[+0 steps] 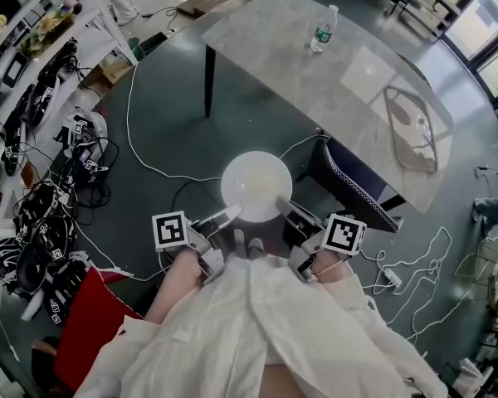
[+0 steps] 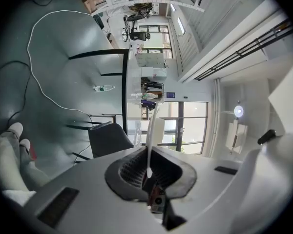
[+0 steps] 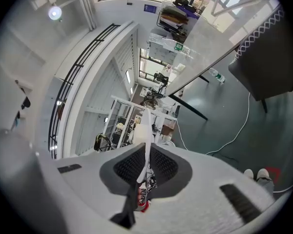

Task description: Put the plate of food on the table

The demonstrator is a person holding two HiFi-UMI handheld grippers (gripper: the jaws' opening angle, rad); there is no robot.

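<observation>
A round white plate (image 1: pixel 256 186) with a faint yellowish patch in its middle hangs over the dark floor, just in front of the grey marble table (image 1: pixel 332 73). My left gripper (image 1: pixel 230 215) is shut on the plate's near-left rim. My right gripper (image 1: pixel 284 206) is shut on its near-right rim. In the left gripper view the plate (image 2: pixel 150 140) shows edge-on as a thin white strip pinched between the jaws of the left gripper (image 2: pixel 149 167). The right gripper view shows the same edge-on plate (image 3: pixel 145 138) clamped in the right gripper (image 3: pixel 145 172).
A water bottle (image 1: pixel 323 29) stands on the table's far part. A dark chair (image 1: pixel 353 185) sits tucked at the table's near edge, right of the plate. White cables (image 1: pixel 141 152) run across the floor. Racks of gear (image 1: pixel 41 98) line the left side.
</observation>
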